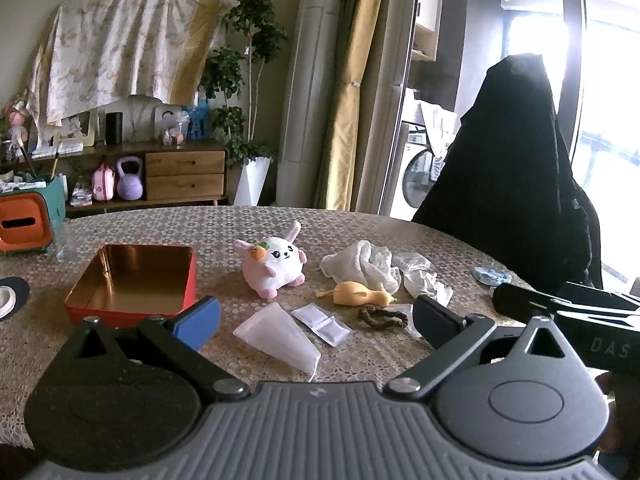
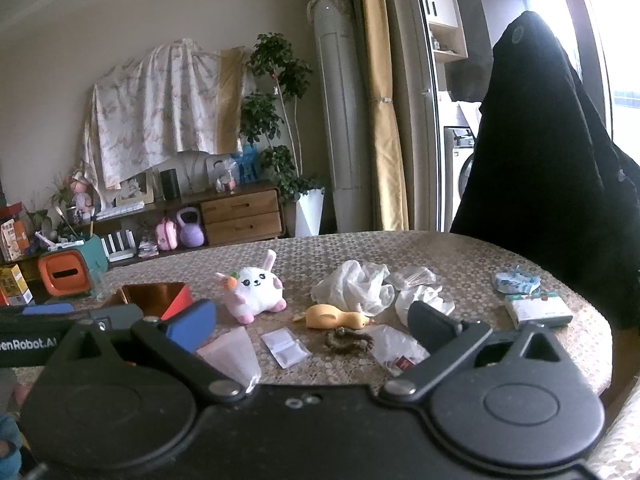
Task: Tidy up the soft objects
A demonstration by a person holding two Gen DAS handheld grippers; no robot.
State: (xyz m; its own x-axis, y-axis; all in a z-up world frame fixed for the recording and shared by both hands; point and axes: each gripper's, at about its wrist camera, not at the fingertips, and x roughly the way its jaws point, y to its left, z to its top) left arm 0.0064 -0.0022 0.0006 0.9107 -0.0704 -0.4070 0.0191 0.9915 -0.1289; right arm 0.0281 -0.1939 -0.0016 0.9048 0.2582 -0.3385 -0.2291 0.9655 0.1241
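Note:
A white and pink plush bunny (image 1: 276, 264) (image 2: 254, 290) sits mid-table. To its right lie a crumpled white cloth (image 1: 362, 264) (image 2: 352, 286), a yellow rubber duck (image 1: 356, 294) (image 2: 334, 316) and a dark brown scrunchie (image 1: 378, 315) (image 2: 348, 340). A red tin box (image 1: 132, 280) (image 2: 160, 298) with a gold inside stands open on the left. In front lie a frosted cone-shaped pouch (image 1: 280, 336) (image 2: 232, 354) and a small white packet (image 1: 322, 324) (image 2: 285, 346). My left gripper (image 1: 316, 320) and my right gripper (image 2: 312, 326) are both open and hold nothing, low over the table's near edge.
An orange and teal tissue box (image 1: 24, 220) (image 2: 66, 274) and a glass (image 1: 64, 240) stand at the far left. A boxed pack (image 2: 538, 310) and a blue-white wrapper (image 2: 516, 282) lie right. A chair draped in black cloth (image 1: 516, 184) (image 2: 552, 168) is behind the table.

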